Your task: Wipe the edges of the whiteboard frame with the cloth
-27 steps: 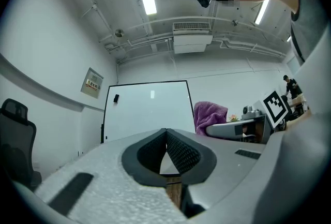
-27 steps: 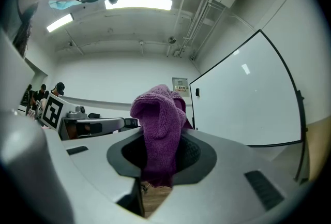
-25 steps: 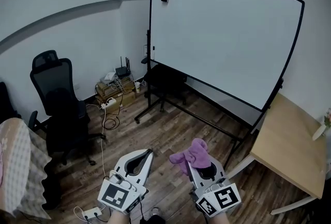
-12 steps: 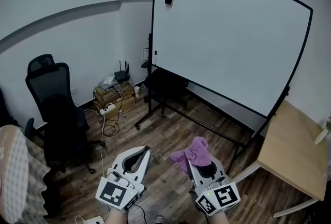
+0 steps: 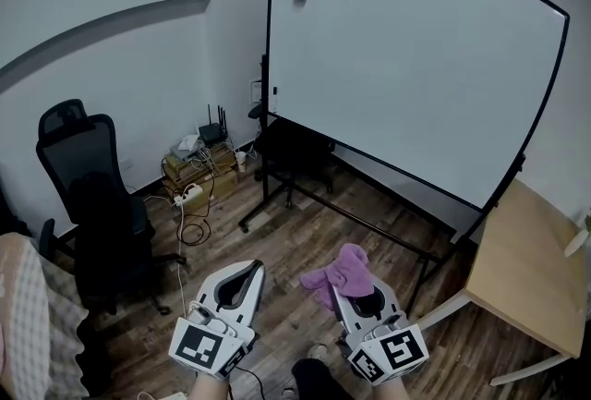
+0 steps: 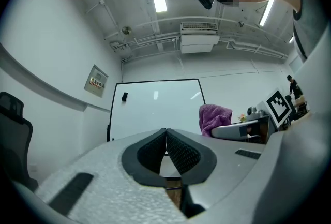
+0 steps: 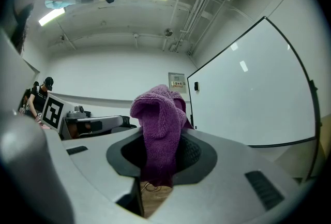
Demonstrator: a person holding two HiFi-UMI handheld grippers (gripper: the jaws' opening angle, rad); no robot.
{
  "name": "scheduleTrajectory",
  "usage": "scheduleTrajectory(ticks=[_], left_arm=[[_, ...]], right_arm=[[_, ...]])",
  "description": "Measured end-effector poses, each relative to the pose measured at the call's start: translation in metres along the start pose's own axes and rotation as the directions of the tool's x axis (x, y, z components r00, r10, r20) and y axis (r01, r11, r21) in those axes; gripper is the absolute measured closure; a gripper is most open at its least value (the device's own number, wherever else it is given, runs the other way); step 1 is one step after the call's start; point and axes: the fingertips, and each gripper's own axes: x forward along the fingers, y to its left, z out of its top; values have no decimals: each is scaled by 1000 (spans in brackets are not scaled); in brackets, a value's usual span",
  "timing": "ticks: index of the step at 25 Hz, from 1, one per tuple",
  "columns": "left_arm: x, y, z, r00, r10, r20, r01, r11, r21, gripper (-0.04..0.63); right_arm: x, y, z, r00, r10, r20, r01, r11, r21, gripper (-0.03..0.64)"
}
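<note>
A: Your cloth (image 5: 340,273) is pinched in your right gripper (image 5: 347,295); your left gripper (image 5: 251,271) is closed on nothing.

B: And the whiteboard frame (image 5: 269,47) stands well ahead. Step close, then press a flat fold along its black edge.

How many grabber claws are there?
2. The left gripper is at the bottom left, shut and empty. The right gripper is at the bottom right, pinching the purple cloth. None seem hidden.
</note>
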Motion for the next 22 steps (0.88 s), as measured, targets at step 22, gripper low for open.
scheduleTrajectory(ticks=[22], left_arm=[[138,76,-11,993,107,44,-108,993,35,580]], right_arm=[[134,-107,4,993,120,22,-120,993,4,508]])
